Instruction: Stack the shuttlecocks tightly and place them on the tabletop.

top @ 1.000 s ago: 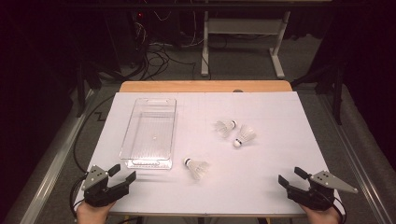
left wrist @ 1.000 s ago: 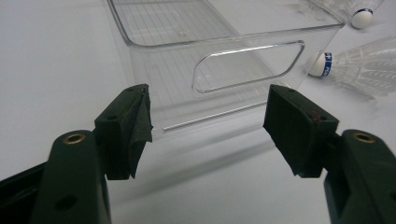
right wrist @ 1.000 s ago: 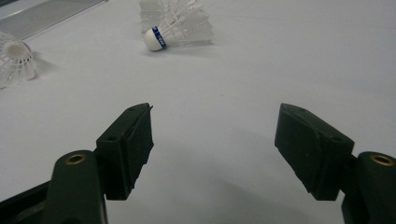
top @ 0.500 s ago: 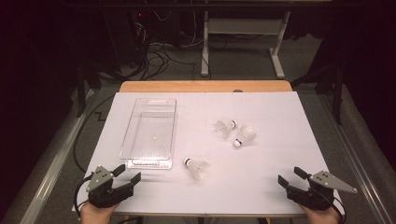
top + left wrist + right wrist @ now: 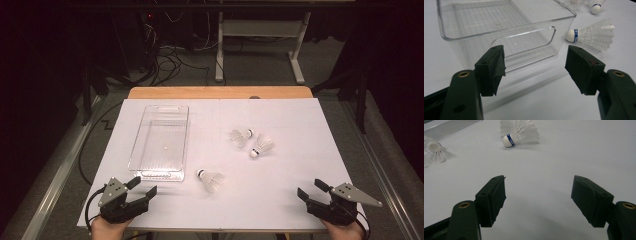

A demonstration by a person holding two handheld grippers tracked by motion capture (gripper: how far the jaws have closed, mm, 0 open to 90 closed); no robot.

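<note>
Clear plastic bin (image 5: 161,142) sits on the white table (image 5: 280,195), left of middle, with the nearest shuttlecock (image 5: 211,179) just off its near right corner. Two more shuttlecocks (image 5: 251,140) lie farther back, right of centre. Left tongs (image 5: 141,186) and right tongs (image 5: 310,190) both hang released at the near edge, grasping nothing.

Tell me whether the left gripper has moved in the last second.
Yes, slightly. The left gripper has shifted a little to the right along the table's near edge, toward the near end of the clear bin; its fingers are open.
</note>
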